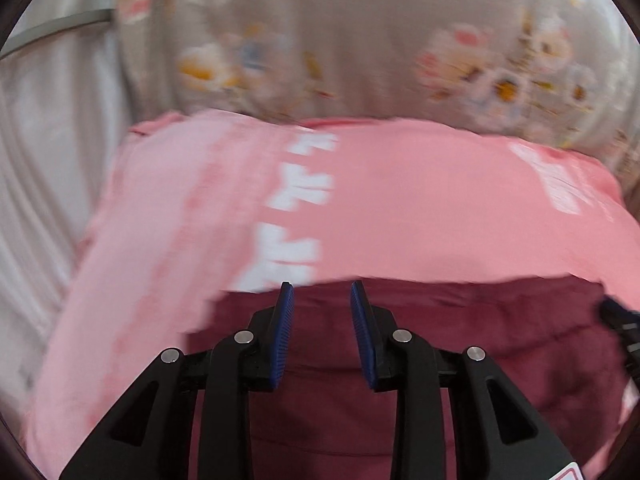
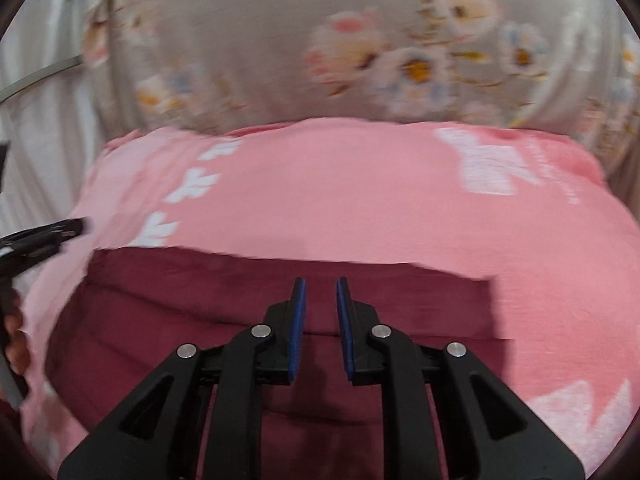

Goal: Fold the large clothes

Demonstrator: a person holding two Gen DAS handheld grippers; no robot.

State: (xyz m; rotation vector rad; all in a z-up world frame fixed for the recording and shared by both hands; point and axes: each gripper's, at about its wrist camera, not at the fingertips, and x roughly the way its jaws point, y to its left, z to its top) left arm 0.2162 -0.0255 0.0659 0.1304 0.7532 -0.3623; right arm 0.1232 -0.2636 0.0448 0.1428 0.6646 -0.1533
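A dark maroon garment [image 1: 400, 360] lies folded flat on a pink blanket [image 1: 420, 208] with white print. My left gripper [image 1: 322, 286] is open and empty, hovering over the maroon garment's far edge. In the right wrist view the maroon garment [image 2: 240, 292] fills the lower middle, on the pink blanket [image 2: 340, 192]. My right gripper [image 2: 321, 282] is open with a narrow gap and holds nothing, over the garment's middle. The left gripper [image 2: 48, 234] shows at the left edge with the person's hand [image 2: 16, 340]. The right gripper's tip [image 1: 618, 316] shows at the right edge of the left wrist view.
A beige floral sheet [image 1: 320, 40] lies beyond the blanket, also in the right wrist view [image 2: 280, 40]. A white curtain or cloth [image 1: 48, 160] hangs at the left with a grey rail [image 1: 60, 28]. Both views are motion-blurred.
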